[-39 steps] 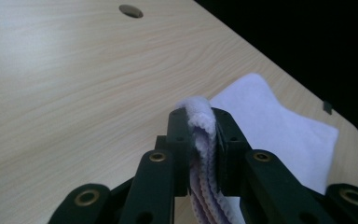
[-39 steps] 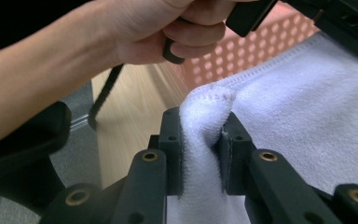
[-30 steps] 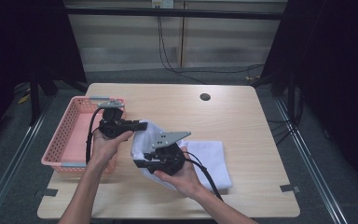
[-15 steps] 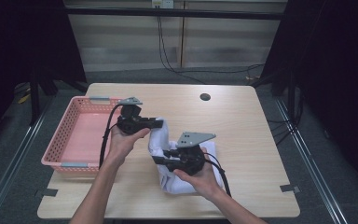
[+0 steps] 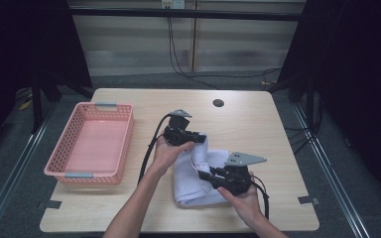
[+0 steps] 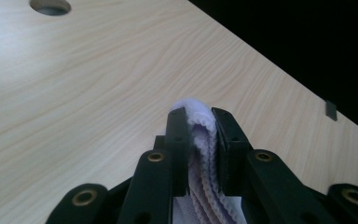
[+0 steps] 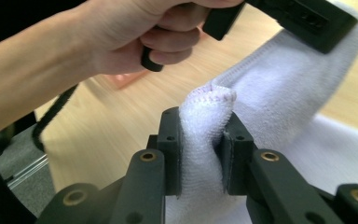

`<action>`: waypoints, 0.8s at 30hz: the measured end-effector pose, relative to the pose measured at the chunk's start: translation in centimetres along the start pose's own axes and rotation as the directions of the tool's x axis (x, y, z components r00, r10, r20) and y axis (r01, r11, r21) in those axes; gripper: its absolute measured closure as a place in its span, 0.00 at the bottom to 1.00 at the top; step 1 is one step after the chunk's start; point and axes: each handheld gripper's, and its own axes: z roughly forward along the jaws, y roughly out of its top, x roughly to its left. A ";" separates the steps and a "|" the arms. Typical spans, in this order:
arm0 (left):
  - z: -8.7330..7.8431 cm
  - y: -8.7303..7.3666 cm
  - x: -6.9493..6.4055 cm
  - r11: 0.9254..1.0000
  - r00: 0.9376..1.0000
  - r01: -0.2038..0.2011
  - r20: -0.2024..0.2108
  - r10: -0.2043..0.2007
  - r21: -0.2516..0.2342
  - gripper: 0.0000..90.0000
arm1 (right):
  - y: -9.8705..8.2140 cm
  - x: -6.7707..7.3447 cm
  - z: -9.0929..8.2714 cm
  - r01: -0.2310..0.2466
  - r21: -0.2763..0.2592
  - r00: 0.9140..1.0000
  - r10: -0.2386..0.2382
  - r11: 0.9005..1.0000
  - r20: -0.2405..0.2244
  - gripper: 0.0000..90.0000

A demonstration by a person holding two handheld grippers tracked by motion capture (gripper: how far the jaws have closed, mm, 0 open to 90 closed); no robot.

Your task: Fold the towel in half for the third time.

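A white towel lies partly folded on the wooden table, right of centre. My left gripper is shut on the towel's far edge; in the left gripper view the ribbed cloth bulges up between its jaws. My right gripper is shut on the towel's near part, and a bunched fold is pinched between its pads in the right gripper view. The stretch of towel between the two grippers is lifted off the table. The left hand and its gripper show beyond.
A pink plastic basket stands empty at the table's left side. A round cable hole sits near the far edge. Black cables trail from both grippers. Bare table lies right of and beyond the towel.
Both hands have carried the towel to the right across the table, away from the basket, and lower. The grips on the cloth look unchanged.
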 end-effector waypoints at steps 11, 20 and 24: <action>5.4 -0.7 -1.0 0.997 0.999 -0.014 0.032 0.012 0.074 0.83 | -4.0 -3.1 -2.3 -0.035 0.088 0.997 0.029 0.995 0.070 0.74; 7.9 -0.6 -2.2 0.997 0.997 -0.026 0.075 0.020 0.076 0.71 | -5.5 -4.3 -3.9 -0.015 0.165 0.993 -0.005 0.986 0.117 0.68; 7.5 -0.2 -2.6 0.998 0.995 -0.037 0.096 0.033 0.047 0.56 | -5.6 -4.4 -4.5 -0.014 0.186 0.991 -0.011 0.982 0.137 0.60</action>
